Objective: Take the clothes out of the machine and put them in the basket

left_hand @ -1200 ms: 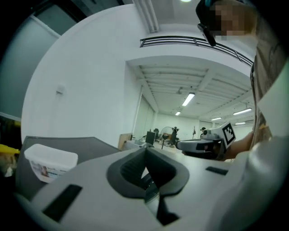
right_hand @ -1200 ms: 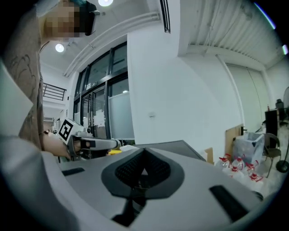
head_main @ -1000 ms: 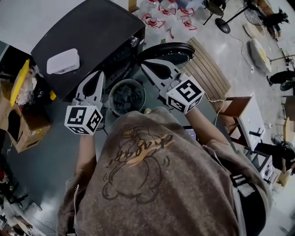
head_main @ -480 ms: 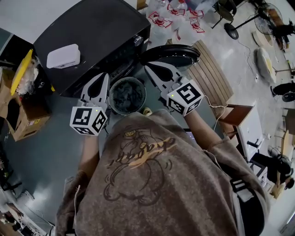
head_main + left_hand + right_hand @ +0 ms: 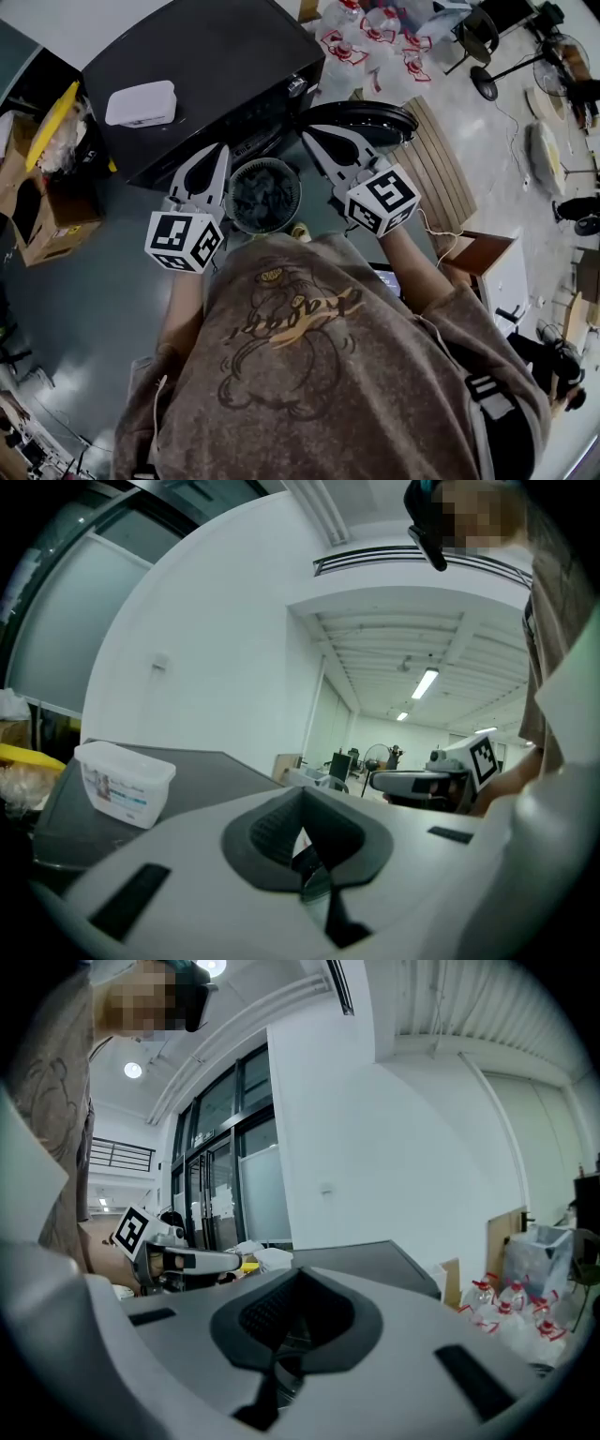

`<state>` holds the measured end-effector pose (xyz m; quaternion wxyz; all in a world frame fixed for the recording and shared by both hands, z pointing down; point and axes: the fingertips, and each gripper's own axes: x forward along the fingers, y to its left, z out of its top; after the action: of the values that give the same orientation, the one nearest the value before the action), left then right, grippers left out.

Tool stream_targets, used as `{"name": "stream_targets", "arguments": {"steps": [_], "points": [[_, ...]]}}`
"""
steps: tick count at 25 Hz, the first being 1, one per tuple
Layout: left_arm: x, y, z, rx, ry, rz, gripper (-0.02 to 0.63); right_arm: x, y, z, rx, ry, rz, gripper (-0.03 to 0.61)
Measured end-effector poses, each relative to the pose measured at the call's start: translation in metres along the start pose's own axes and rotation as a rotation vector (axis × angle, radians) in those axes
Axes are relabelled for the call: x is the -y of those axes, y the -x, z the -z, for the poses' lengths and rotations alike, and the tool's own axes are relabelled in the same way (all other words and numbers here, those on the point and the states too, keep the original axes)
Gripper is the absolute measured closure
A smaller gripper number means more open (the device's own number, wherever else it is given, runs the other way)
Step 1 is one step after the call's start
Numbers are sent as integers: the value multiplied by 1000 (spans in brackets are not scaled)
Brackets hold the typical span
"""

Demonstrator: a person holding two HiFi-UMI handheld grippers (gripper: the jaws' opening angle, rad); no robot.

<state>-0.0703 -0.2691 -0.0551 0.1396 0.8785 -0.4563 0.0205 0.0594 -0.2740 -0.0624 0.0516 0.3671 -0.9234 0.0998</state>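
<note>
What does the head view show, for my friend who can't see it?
Seen from above, a person in a brown cartoon shirt holds the left gripper and right gripper, both shut, beside a round basket of dark clothes, before a dark machine.

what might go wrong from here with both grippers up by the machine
The right gripper sits close beside the open round black machine door; a swing could knock it. It and the left gripper are both shut and empty, flanking the round grey basket of dark clothes; reaching without opening would push clothes, or might tip the basket.
</note>
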Motion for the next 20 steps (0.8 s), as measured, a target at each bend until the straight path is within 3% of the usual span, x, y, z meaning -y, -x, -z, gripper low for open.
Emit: {"name": "stream_targets", "arguments": {"steps": [12, 20], "points": [[6, -1, -2, -13, -2, 25, 606, 4, 10, 5, -6, -30, 43, 581], [11, 0, 0, -19, 6, 30, 606, 2, 12, 6, -25, -21, 28, 581]]}}
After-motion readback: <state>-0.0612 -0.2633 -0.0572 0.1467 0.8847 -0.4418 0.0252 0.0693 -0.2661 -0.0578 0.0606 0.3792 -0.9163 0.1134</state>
